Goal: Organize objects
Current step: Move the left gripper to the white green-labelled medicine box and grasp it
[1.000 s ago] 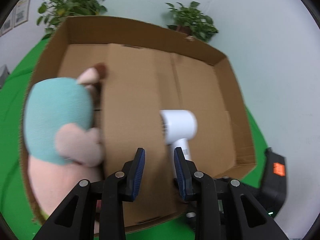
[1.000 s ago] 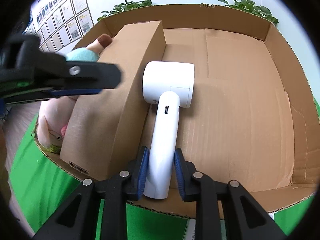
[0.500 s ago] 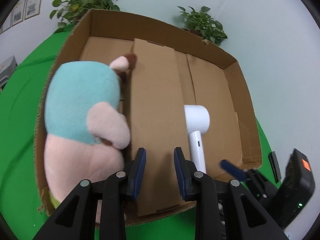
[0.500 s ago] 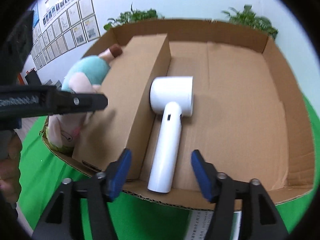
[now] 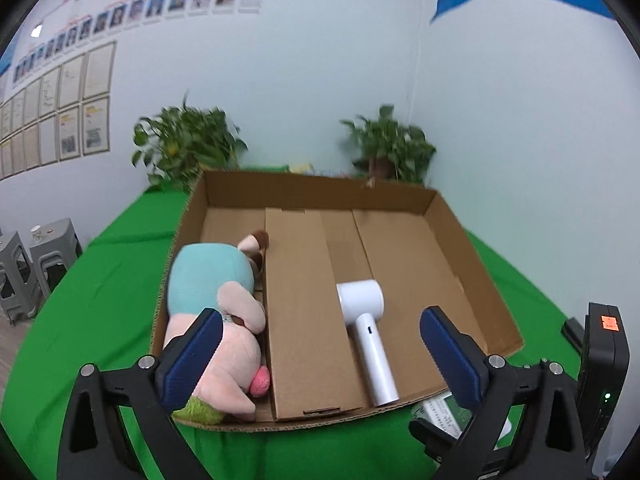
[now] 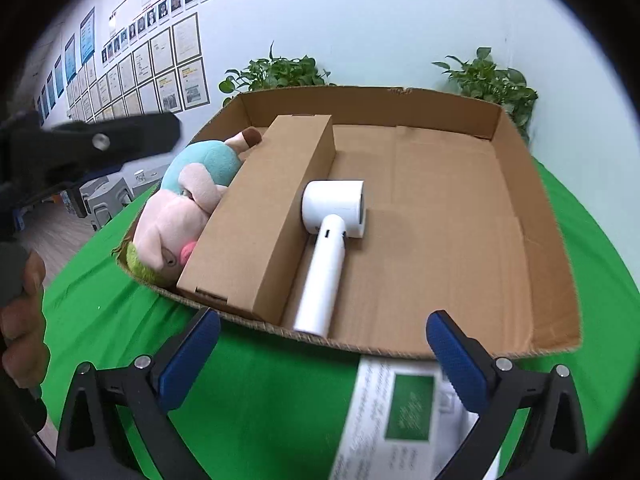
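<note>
Right gripper point(image 6: 323, 354) jaws opening wide with nothing between them, white hair dryer point(image 6: 330, 248) just ahead in the cardboard tray point(image 6: 556, 248), long cardboard box point(image 6: 260, 216) left of it, plush pig point(image 6: 182, 208) beyond, left gripper point(image 5: 320, 356) also opening, empty.

The room is bright, with soft, even light from above. The white wall point(image 5: 320, 80) looks pale and shadows are faint. Both views bend at the edges, with dark corners. The plants point(image 5: 188, 140) look smeared — motion blur — and the printed paper point(image 6: 400, 408) is fuzzy too.
</note>
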Action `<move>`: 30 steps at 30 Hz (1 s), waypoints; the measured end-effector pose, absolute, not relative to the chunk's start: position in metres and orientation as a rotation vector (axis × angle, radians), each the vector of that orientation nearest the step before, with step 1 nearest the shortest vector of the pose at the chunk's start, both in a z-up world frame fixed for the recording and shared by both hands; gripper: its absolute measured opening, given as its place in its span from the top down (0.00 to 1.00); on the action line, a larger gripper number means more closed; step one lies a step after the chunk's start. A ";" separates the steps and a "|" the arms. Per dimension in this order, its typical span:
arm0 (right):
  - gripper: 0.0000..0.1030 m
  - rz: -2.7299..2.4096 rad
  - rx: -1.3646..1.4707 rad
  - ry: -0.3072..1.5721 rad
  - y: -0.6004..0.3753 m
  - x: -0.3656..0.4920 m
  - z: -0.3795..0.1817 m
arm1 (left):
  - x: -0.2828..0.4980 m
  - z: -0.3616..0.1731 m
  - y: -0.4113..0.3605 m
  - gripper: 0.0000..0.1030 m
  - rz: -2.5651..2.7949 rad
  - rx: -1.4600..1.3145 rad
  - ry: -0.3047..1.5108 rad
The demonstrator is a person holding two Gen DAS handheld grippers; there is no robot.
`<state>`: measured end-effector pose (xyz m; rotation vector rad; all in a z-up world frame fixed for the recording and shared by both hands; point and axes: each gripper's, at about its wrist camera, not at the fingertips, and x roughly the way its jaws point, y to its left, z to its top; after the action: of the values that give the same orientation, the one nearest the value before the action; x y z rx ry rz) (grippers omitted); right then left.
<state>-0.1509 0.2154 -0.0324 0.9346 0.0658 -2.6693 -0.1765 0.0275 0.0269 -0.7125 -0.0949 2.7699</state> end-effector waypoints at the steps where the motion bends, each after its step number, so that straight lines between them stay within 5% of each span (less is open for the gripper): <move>1: 0.00 -2.664 0.936 0.061 0.218 -0.148 -0.030 | -0.171 0.028 0.027 0.03 2.777 -0.697 -0.099; 17: 0.00 -2.706 0.921 0.051 0.243 -0.126 -0.039 | -0.146 0.021 0.041 0.01 2.841 -0.706 -0.007; 30: 0.00 -2.635 1.210 0.046 0.275 -0.101 -0.082 | -0.155 -0.030 0.070 0.01 2.533 -0.918 -0.091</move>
<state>-0.1006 0.2748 -0.0825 1.2100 0.0459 -2.6351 -0.1553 0.0704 -0.0303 -0.9183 -0.0908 2.5328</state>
